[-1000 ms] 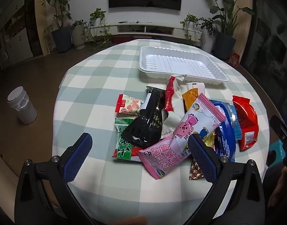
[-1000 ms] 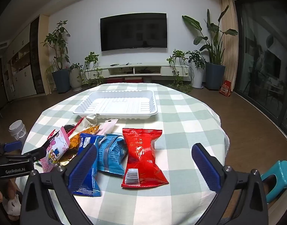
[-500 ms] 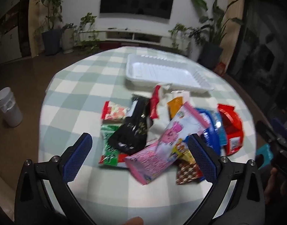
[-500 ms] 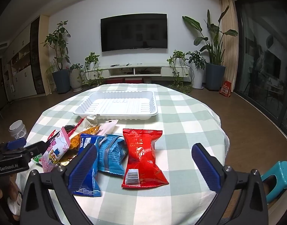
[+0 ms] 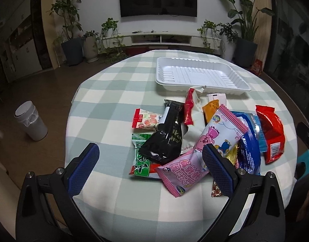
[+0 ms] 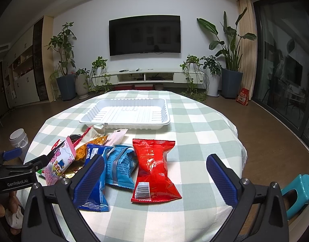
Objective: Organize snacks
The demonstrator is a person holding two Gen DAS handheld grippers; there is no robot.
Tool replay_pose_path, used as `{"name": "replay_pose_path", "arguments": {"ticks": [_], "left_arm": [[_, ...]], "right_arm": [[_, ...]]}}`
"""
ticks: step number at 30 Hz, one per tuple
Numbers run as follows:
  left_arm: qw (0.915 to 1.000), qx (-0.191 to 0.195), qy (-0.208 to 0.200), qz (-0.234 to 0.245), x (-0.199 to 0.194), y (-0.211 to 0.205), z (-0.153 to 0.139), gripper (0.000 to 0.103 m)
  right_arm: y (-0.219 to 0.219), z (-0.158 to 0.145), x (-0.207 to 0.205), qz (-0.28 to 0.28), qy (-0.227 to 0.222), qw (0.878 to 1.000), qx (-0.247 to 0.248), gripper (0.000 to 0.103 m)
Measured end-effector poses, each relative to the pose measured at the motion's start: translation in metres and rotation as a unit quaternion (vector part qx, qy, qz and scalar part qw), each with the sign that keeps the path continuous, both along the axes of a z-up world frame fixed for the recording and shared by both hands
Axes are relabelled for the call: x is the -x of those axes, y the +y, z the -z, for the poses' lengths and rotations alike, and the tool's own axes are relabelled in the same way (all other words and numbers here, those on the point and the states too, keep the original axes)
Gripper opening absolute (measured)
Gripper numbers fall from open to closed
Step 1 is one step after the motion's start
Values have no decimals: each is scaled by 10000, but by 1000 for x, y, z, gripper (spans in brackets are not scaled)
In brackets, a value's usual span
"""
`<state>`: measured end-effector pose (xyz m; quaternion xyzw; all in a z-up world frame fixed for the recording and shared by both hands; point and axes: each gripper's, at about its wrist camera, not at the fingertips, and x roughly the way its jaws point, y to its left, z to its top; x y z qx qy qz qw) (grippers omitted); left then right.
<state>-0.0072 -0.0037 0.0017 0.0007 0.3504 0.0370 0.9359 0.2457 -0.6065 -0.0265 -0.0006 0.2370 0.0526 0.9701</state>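
A pile of snack packets lies on the round checked table (image 5: pixel 106 92). In the left wrist view I see a pink packet (image 5: pixel 203 151), a black packet (image 5: pixel 166 137), a green packet (image 5: pixel 141 157), a blue packet (image 5: pixel 249 143) and a red packet (image 5: pixel 272 133). An empty white tray (image 5: pixel 199 76) sits behind them. My left gripper (image 5: pixel 150 169) is open and empty, near the pink and green packets. In the right wrist view my right gripper (image 6: pixel 154 179) is open and empty above the red packet (image 6: pixel 154 167) and blue packet (image 6: pixel 120 165), with the tray (image 6: pixel 128 113) beyond.
A white bin (image 5: pixel 31 121) stands on the floor left of the table. A teal stool (image 6: pixel 297 191) is at the table's right. Plants, a TV and a low shelf line the far wall. The left gripper shows at the left edge of the right wrist view (image 6: pixel 15 173).
The left gripper swung briefly and came back to nearly the same view of the pile, a little lower and closer. The right gripper has hardly moved. Both stay open.
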Motion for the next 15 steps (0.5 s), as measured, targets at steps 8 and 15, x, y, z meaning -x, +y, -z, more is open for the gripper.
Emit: {"name": "replay_pose_path", "arguments": {"ticks": [8,15], "left_arm": [[9999,36,83,85,-2,-2,2,103],[9998,128,119,104,-4,-1,4,103]], "right_arm": [[0,0,0,3,-6,10000,10,103],[0,0,0,2,-4,10000,17,103]]}}
